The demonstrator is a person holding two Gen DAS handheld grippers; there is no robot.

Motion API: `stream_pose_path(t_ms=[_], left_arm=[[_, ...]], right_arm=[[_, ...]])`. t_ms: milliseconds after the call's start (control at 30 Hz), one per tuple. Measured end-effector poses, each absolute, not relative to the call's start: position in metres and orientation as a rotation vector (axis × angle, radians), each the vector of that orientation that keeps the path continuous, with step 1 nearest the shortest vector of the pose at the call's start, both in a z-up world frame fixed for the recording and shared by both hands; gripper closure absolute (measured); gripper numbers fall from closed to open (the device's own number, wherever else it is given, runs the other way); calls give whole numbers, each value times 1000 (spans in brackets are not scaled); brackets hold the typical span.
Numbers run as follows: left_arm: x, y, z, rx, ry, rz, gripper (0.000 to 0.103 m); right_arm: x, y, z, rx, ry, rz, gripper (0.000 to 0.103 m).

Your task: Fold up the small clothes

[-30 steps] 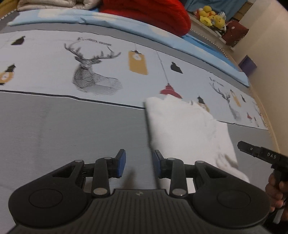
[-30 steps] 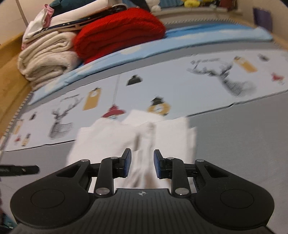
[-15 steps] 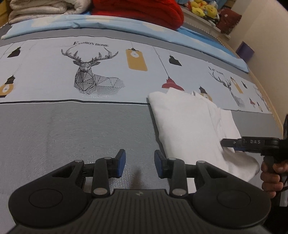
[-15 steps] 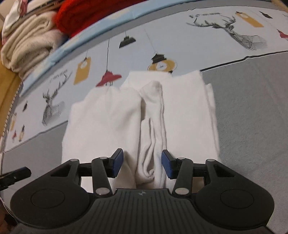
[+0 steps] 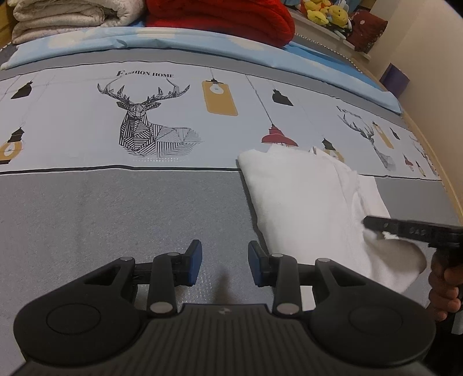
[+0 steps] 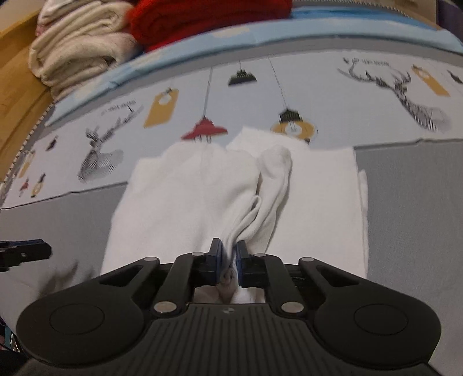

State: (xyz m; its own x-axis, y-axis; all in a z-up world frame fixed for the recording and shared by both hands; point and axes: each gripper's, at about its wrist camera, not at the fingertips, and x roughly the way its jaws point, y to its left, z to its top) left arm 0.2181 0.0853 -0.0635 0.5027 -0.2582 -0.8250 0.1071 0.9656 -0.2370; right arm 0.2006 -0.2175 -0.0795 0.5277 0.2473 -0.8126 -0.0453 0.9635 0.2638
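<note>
White cloth part folded on bed. My right tool just clenched on its middle fold; left tool released beside cloth. More folds left, I think.

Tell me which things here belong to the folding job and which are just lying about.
In the job:
- white cotton garment
- right gripper, shut on its middle fold
- left gripper, open over the grey bedsheet

Lying about:
- red knitted blanket
- cream folded blankets
- yellow plush toys

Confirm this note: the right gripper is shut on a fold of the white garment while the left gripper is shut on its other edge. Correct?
Not quite. The left gripper is open over the bare grey bedsheet, beside the white garment, as the left wrist view shows. The right gripper is shut on a fold, jaws just closed.
</note>
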Motion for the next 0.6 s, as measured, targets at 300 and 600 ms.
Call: stream_pose_path(t_ms=[300,600], left_arm=[[222,77,-64,-164,1020,-225,64],[229,57,-68,-143,1029,-250,64]], right_arm=[[167,-271,-20,380,667,262,100],[159,-330,-34,185,815,55,100]])
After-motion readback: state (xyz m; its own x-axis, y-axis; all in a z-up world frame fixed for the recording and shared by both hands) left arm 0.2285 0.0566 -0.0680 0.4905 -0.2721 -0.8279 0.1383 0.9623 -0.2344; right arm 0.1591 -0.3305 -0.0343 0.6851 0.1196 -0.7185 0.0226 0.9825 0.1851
